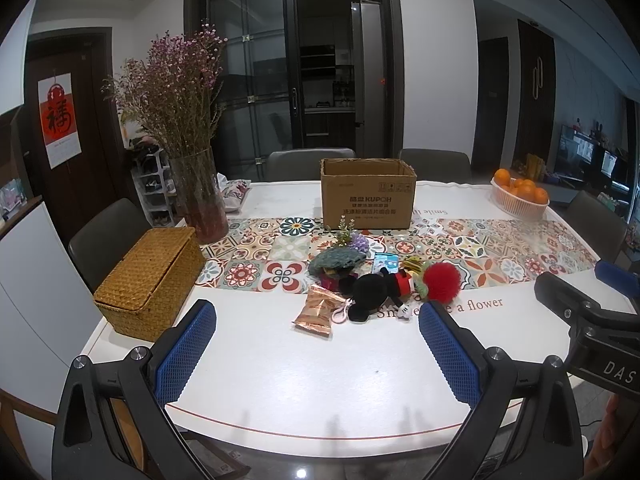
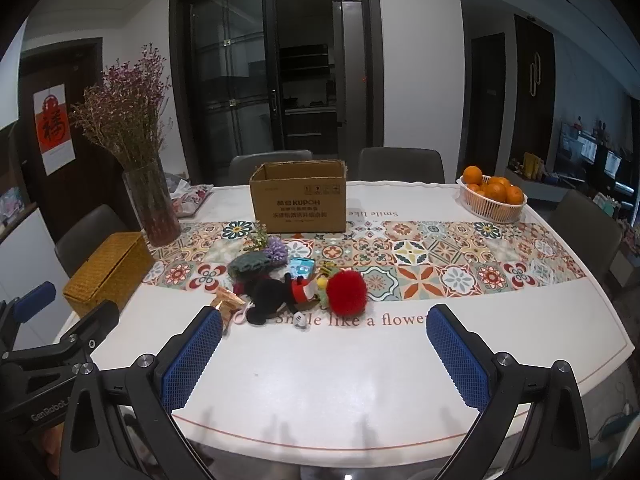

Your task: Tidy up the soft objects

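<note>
Because both claws hang spread wide and empty at lower frame, left gripper and right gripper above bare table, the first grasp is best aimed at an outlying toy. The soft-toy pile lies mid-frame, the open cardboard box beyond it.

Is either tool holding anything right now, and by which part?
Nothing is held. The left tool and right tool are both open, short of the toy pile.
</note>
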`<state>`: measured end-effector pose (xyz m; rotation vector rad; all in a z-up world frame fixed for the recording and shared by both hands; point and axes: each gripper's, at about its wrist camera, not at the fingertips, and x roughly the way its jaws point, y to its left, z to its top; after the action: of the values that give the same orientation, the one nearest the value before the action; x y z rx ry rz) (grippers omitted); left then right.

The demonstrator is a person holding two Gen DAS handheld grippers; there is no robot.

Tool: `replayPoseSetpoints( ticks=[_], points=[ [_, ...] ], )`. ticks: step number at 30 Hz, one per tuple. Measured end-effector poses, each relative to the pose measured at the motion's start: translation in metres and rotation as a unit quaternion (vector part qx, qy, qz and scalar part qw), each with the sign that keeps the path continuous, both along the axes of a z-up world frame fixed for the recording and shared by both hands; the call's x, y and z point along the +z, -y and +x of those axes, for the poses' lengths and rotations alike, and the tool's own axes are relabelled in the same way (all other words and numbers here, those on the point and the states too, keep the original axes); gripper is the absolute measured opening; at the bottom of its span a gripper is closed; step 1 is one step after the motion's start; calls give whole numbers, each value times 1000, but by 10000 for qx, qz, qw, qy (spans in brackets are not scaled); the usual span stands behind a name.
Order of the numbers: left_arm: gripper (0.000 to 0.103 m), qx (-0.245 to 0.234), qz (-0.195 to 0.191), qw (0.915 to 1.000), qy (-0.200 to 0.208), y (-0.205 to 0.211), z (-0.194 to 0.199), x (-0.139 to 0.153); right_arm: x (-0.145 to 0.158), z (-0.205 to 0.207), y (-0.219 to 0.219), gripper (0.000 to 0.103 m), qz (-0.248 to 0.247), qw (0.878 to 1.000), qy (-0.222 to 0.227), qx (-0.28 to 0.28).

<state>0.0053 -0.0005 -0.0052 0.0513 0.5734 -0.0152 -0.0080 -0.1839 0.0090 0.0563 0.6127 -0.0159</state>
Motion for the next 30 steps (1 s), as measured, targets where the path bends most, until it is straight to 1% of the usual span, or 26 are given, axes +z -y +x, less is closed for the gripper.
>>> replayPoseSetpoints(
  ticks=[30],
  points=[
    [103, -1, -5, 10000, -41, -8, 3, -1, 0, 4, -3, 103, -41, 10000, -4, 40]
  ],
)
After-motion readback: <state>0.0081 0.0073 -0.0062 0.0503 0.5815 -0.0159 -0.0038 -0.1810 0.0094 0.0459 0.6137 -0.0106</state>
